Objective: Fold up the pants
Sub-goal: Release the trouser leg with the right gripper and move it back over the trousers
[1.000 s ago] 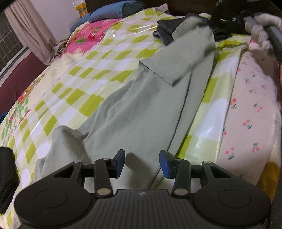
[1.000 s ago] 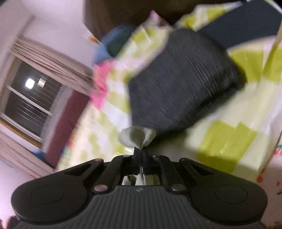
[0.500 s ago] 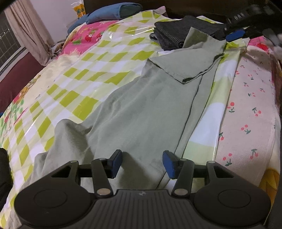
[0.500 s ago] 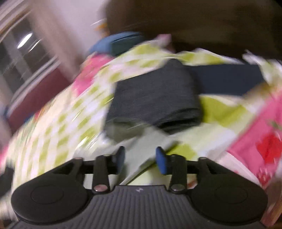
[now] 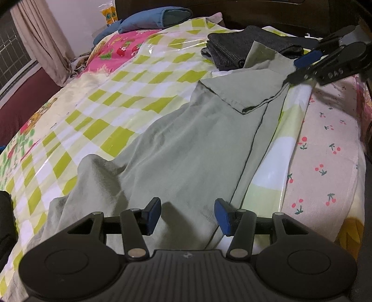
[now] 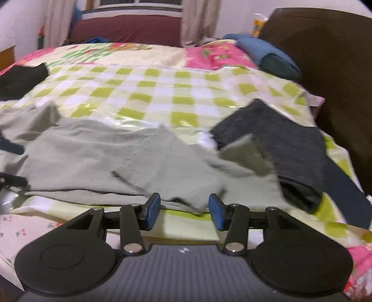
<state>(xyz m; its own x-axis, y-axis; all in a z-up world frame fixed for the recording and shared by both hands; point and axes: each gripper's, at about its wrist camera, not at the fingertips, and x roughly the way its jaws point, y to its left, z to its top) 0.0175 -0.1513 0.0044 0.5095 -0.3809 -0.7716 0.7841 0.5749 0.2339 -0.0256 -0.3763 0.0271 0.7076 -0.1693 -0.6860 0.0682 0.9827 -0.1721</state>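
Here, green pants (image 5: pixel 190 148) flat (hem folded), bed (image 5: pixel 97 97)

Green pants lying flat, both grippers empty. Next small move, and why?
Probably lower the right gripper, its jaws opening with nothing between them, onto the turned-back leg end of the green pants. That end lies crooked, one corner overlapping the folded dark pants, so it wants straightening first.

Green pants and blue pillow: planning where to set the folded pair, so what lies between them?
Only bare checked sheet between pants and pillow, seen in both views.
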